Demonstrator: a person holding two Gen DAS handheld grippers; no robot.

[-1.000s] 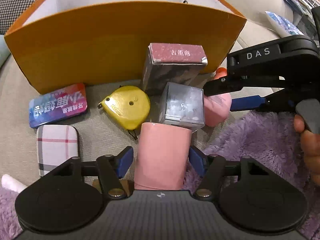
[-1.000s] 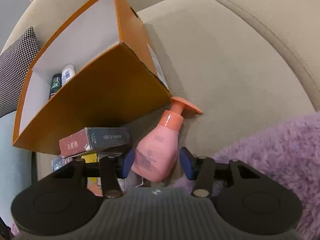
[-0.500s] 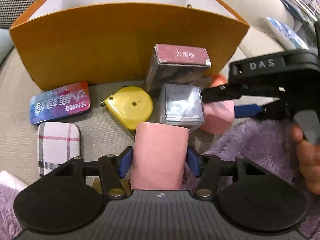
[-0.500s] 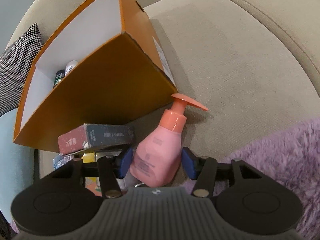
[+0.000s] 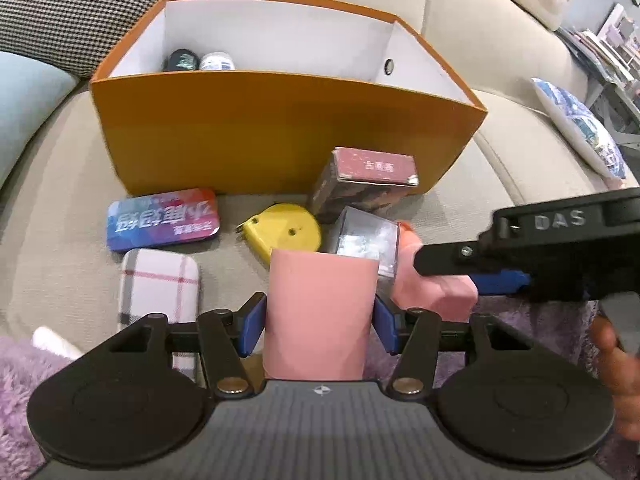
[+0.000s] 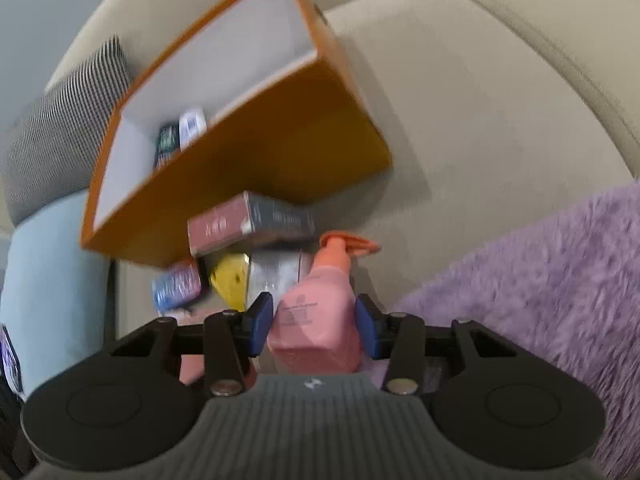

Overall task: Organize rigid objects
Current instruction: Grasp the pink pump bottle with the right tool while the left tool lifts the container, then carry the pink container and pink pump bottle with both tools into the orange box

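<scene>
Left claw: the left gripper (image 5: 319,322) is squeezing a pink box (image 5: 320,312) between its blue pads (image 5: 253,323). The box is sitting upright in the claw, in front of the pile on the sofa.
Right claw: the right gripper (image 6: 314,322) is closing its jaws on a pink pump bottle (image 6: 320,320). The bottle is between the pads, and they look like they are just touching its sides. I am guessing it is only just being gripped.
Orange box: the big orange box (image 5: 280,136) is standing open on the beige sofa (image 5: 520,152), just behind the pile. Two small things are already lying inside it.
Things waiting: a dark red carton (image 5: 364,184), a shiny silver cube (image 5: 366,240), a yellow tape measure (image 5: 284,232), a blue tin (image 5: 162,220) and a checked case (image 5: 160,292) are lying close together.
What could go wrong, bottle: the bottle is round and smooth, so it may be slipping out if the jaws are not tight enough.
What could go wrong, bumping: the two claws are working very near each other, so they may be knocking together on the way to the orange box.
What could go wrong, pile: the bottle is touching the silver cube, so lifting it may be tipping the cube or the carton.
What could go wrong, wall: the near wall is tall, so a low pink box may be hitting it.
</scene>
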